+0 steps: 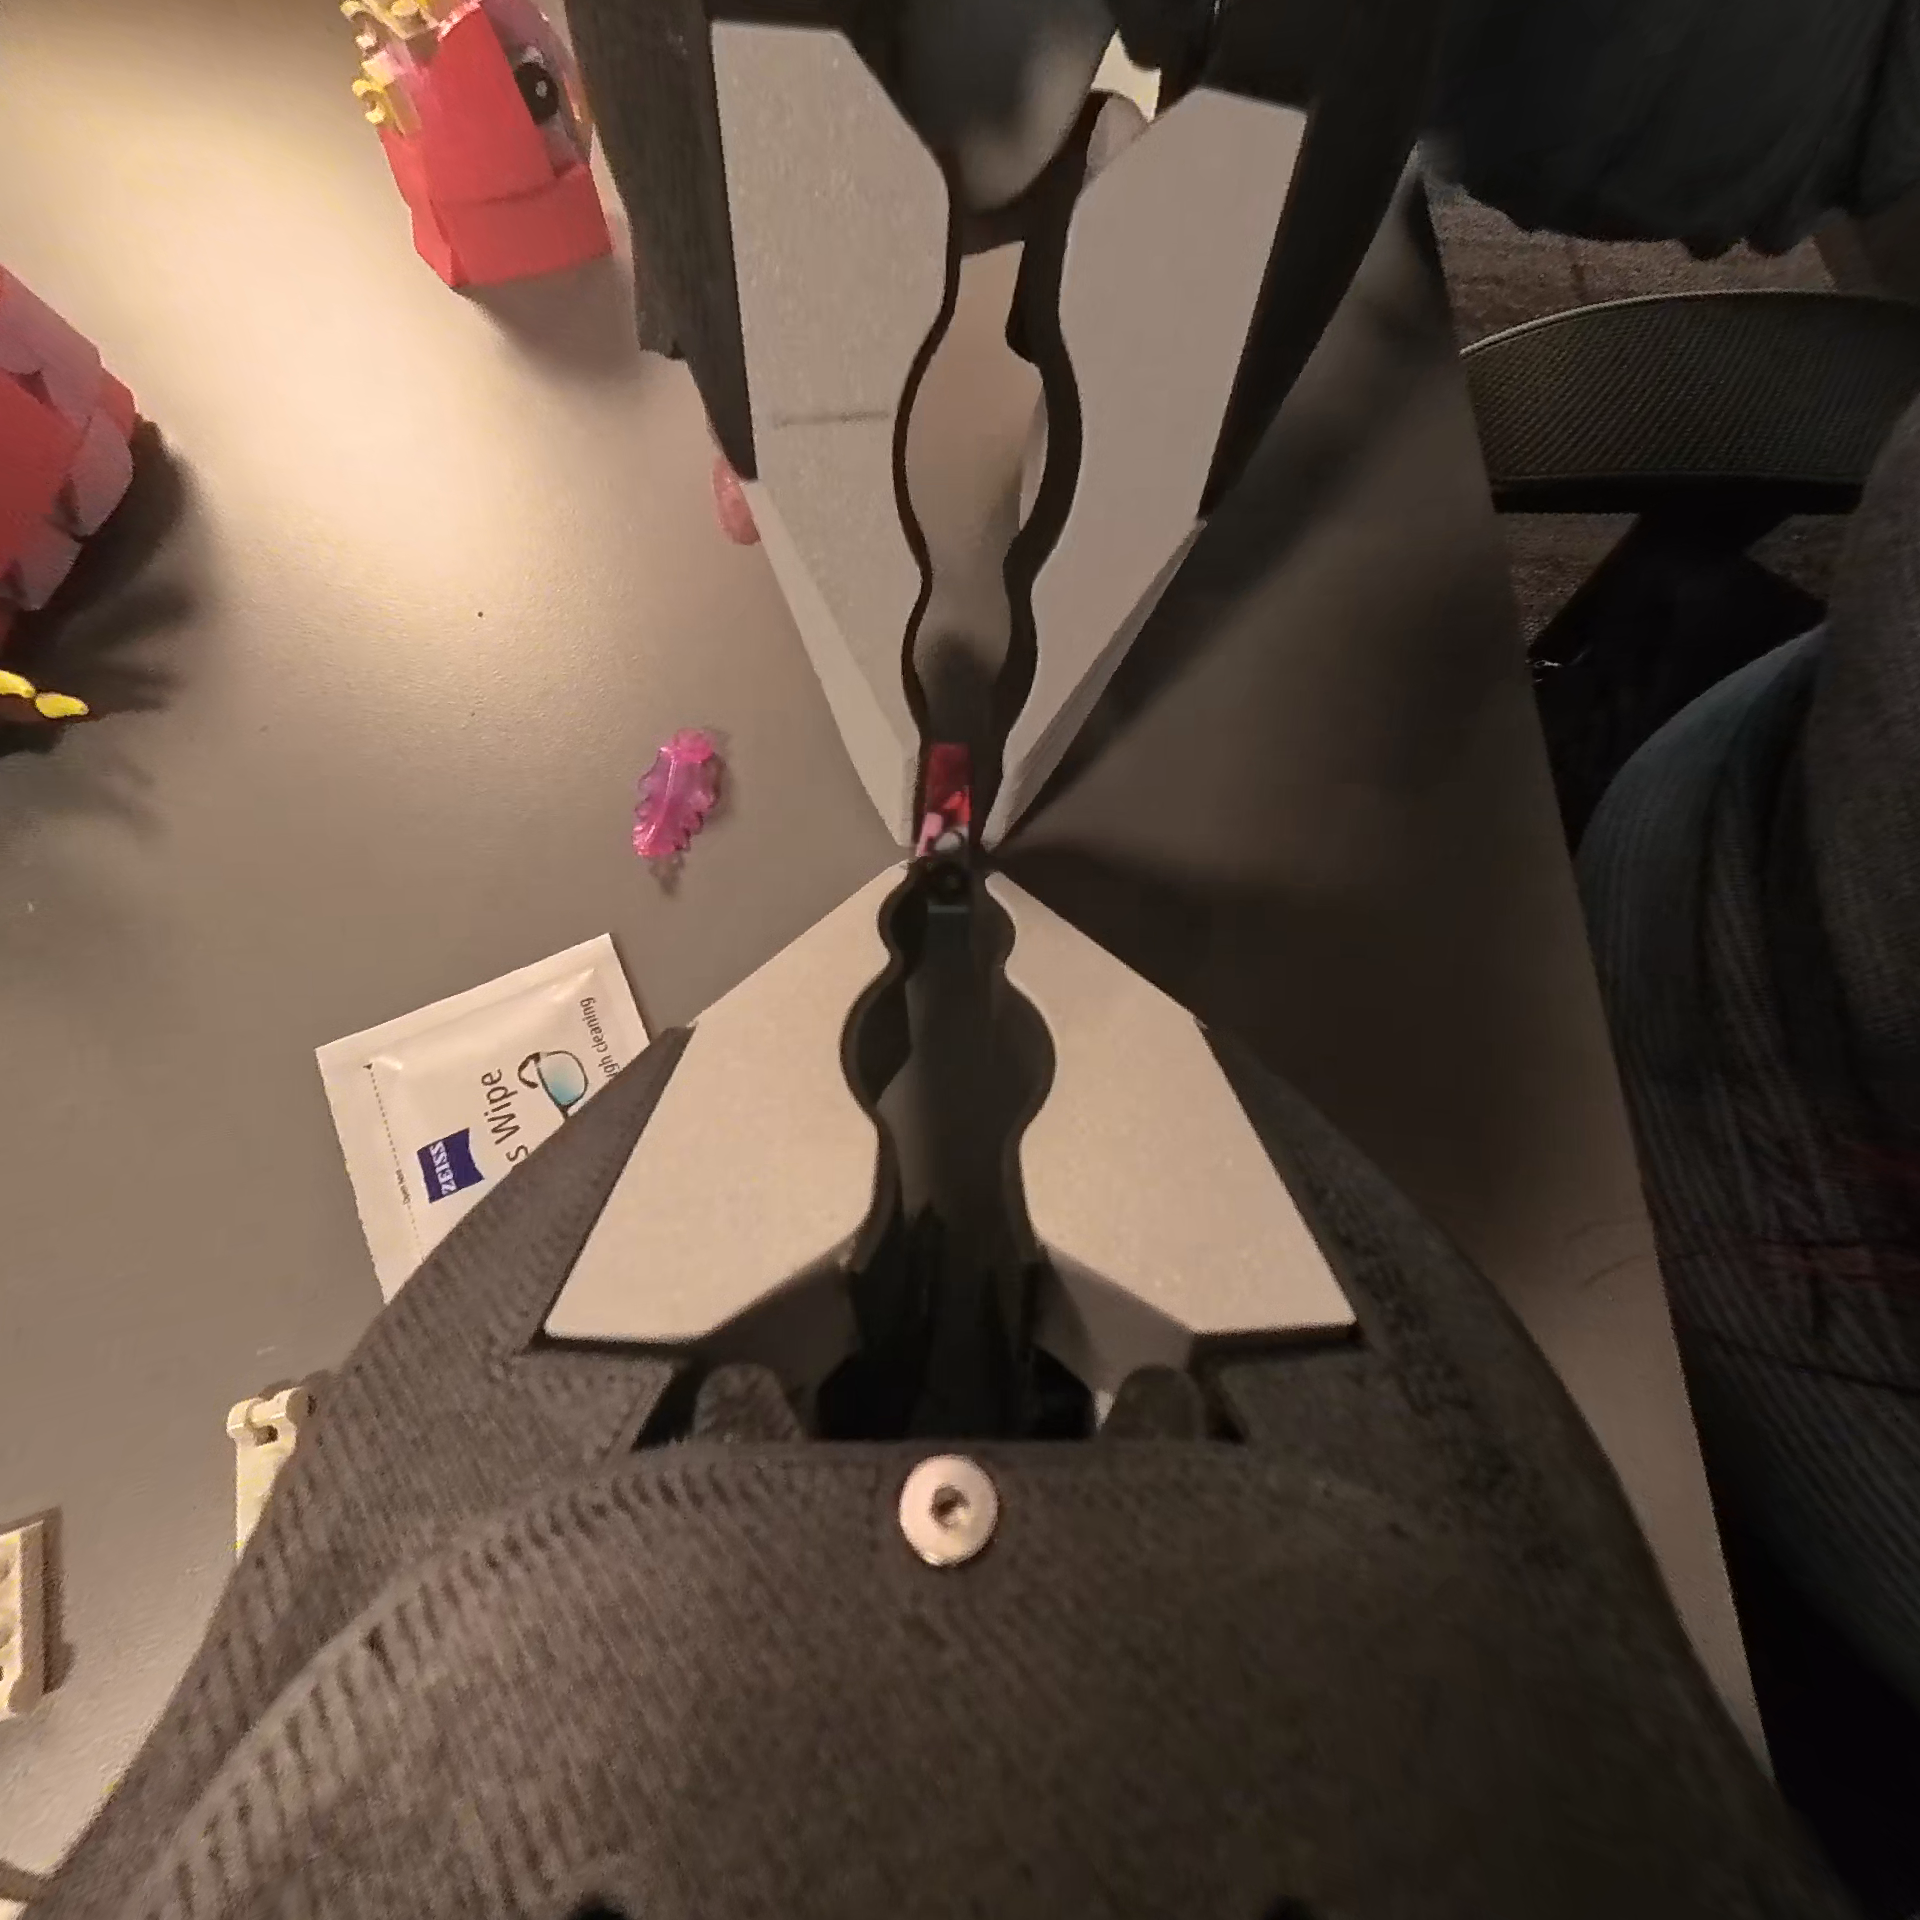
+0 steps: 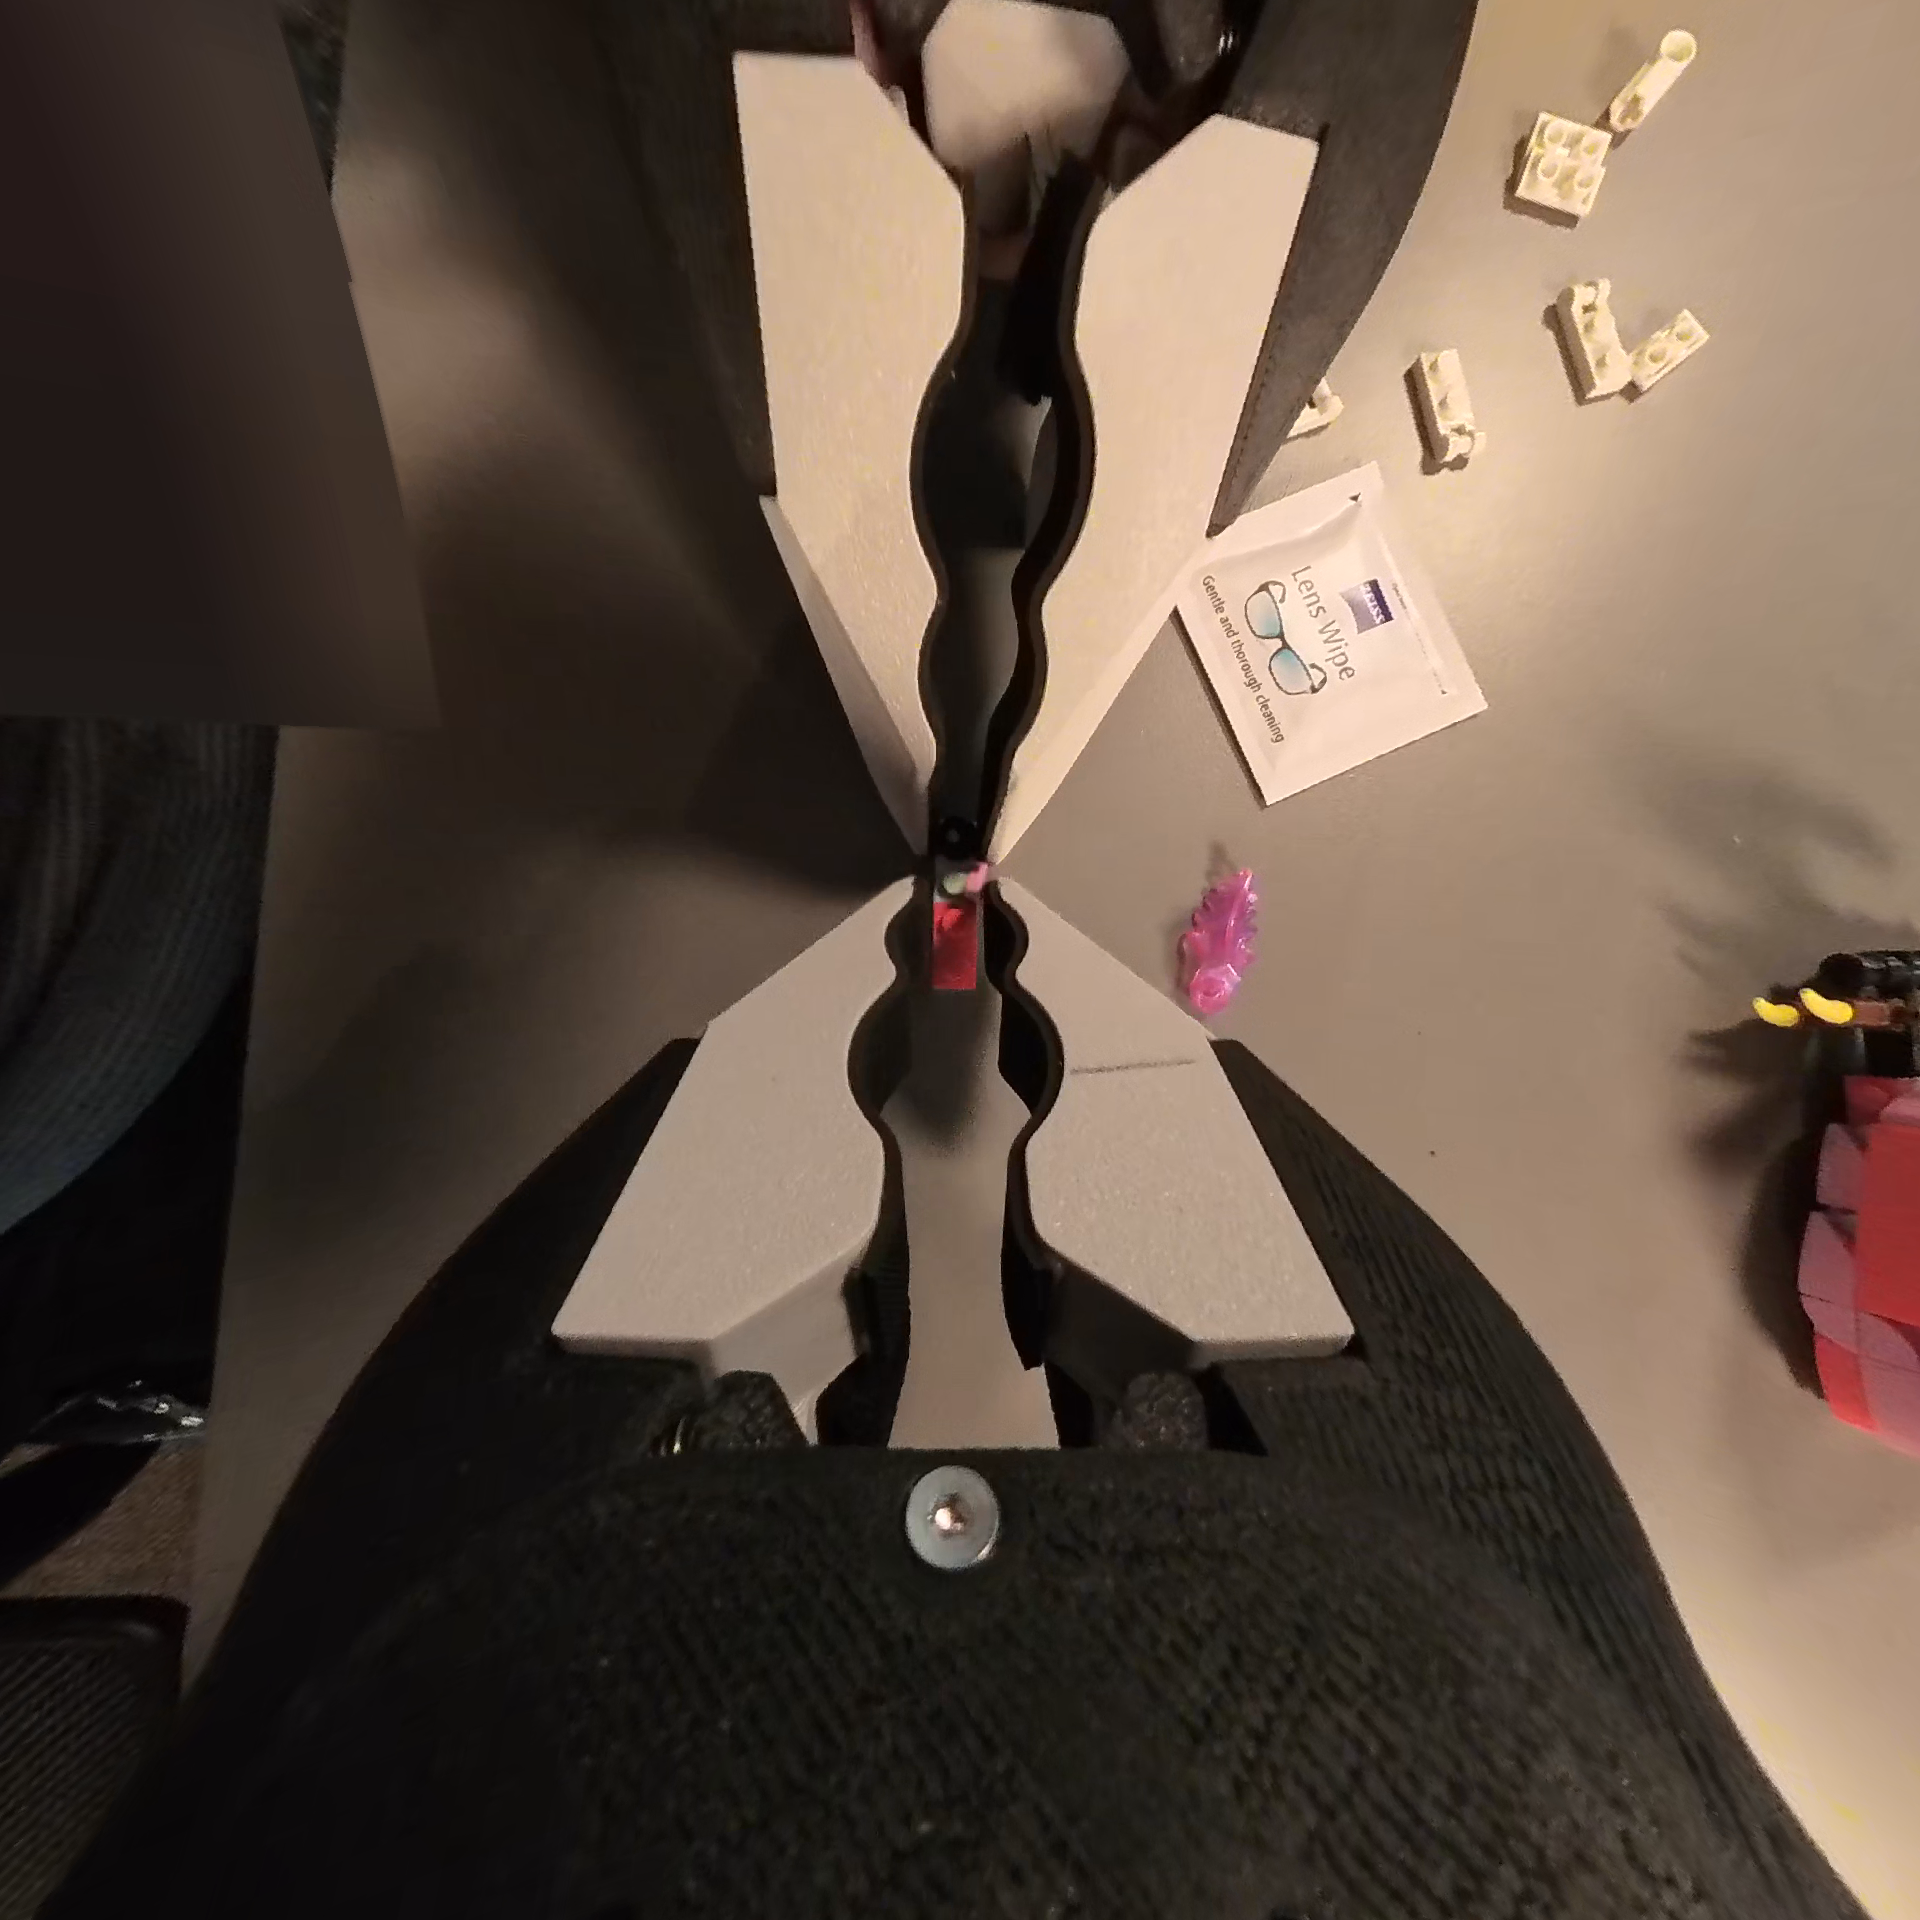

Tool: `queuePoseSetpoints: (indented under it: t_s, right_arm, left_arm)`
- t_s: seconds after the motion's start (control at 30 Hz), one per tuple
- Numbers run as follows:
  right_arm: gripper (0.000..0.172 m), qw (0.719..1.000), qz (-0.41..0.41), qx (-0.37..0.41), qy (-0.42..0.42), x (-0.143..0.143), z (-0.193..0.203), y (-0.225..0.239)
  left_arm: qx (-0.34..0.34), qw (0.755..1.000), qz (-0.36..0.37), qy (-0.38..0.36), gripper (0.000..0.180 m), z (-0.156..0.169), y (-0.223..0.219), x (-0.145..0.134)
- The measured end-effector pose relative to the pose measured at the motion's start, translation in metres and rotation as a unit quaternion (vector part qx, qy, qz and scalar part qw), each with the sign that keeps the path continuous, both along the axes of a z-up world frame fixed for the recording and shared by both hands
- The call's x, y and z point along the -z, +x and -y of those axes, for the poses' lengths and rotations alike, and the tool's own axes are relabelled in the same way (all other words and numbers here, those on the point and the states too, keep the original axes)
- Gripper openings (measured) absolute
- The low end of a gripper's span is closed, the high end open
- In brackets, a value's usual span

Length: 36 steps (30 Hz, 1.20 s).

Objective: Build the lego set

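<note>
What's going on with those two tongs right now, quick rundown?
Left tongs and right tongs tip to tip, above the table. Right shut on a small red piece; left pinches a small black piece. Pink leaf, wipe packet lie beside.

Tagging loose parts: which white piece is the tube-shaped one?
The white tube at the top-right corner of the right wrist view, beside the square studded brick. The other white pieces, nearer the sachet, are blocky.

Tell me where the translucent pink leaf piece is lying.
The pink leaf piece lies flat on the grey table, right of the meeting tool tips, just below the white wipe sachet.
</note>
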State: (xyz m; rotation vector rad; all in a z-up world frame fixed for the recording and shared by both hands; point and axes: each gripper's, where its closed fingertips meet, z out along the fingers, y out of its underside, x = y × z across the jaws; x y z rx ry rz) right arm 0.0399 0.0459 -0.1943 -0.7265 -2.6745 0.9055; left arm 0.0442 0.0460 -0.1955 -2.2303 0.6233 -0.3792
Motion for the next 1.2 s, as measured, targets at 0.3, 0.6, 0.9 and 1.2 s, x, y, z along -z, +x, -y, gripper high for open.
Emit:
queuePoseSetpoints:
  t_s: [0.3, 0.6, 0.9, 1.2]
  right_arm:
    - [0.008, 1.0, -0.01, 0.0, -0.001, -0.004, 0.001, 0.002]
    - [0.014, 1.0, -0.022, 0.005, 0.0, -0.007, 0.001, 0.003]
    - [0.04, 0.962, -0.243, -0.008, 0.127, -0.017, -0.005, -0.003]
    - [0.026, 0.844, -0.436, -0.073, 0.304, -0.026, 0.004, -0.006]
  left_arm:
    - [0.0, 1.0, -0.001, 0.0, 0.007, 0.0, 0.0, 0.0]
    - [-0.002, 1.0, -0.001, 0.001, 0.007, 0.0, 0.0, 0.0]
    - [-0.039, 0.999, 0.025, -0.008, 0.007, -0.004, -0.003, -0.003]
    - [-0.069, 0.996, 0.058, 0.019, 0.006, -0.005, -0.012, -0.024]
